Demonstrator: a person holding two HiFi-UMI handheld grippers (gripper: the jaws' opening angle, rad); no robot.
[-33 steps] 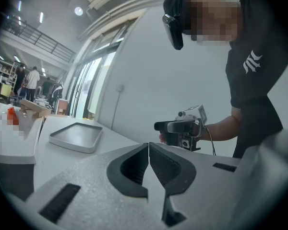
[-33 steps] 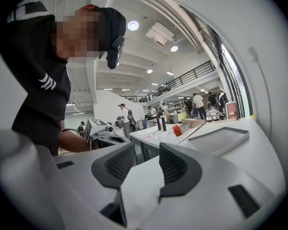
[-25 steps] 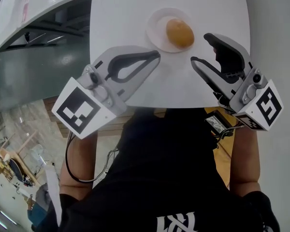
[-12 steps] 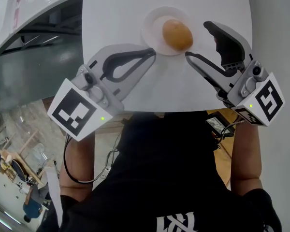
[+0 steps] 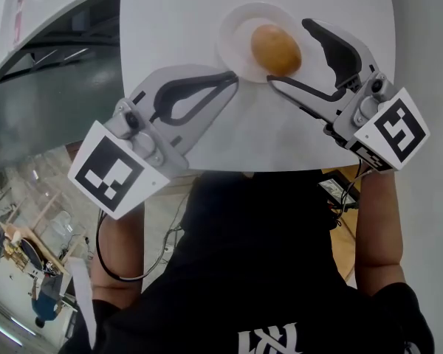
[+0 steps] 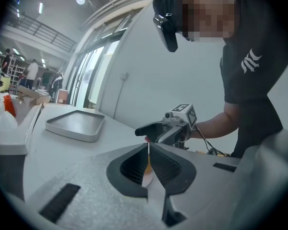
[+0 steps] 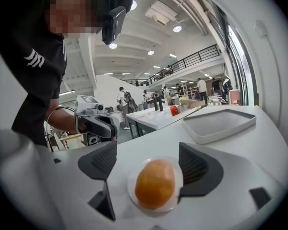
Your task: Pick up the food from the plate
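The right gripper's [image 7: 149, 159] jaws are opening, set wide to either side of a golden-brown bun [image 7: 155, 183]; the bun lies on a small white plate [image 7: 130, 189] on the white table [image 7: 240, 176], and neither pad presses on it. Beyond, at the left, a person's hand holds the left gripper [image 7: 98, 123]; further right a shallow grey tray [image 7: 220, 123] rests on the table.

No word or number can be read anywhere; the black shirt [image 5: 280, 264] carries a white emblem [image 5: 269, 339], cut off at the bottom edge of the head view, a stylised mark without legible letters; the left cube [image 5: 118, 175], on the left gripper [image 5: 235, 81], and the right cube [image 5: 391, 129], on the right gripper [image 5: 288, 54], bear only black-and-white square patterns.
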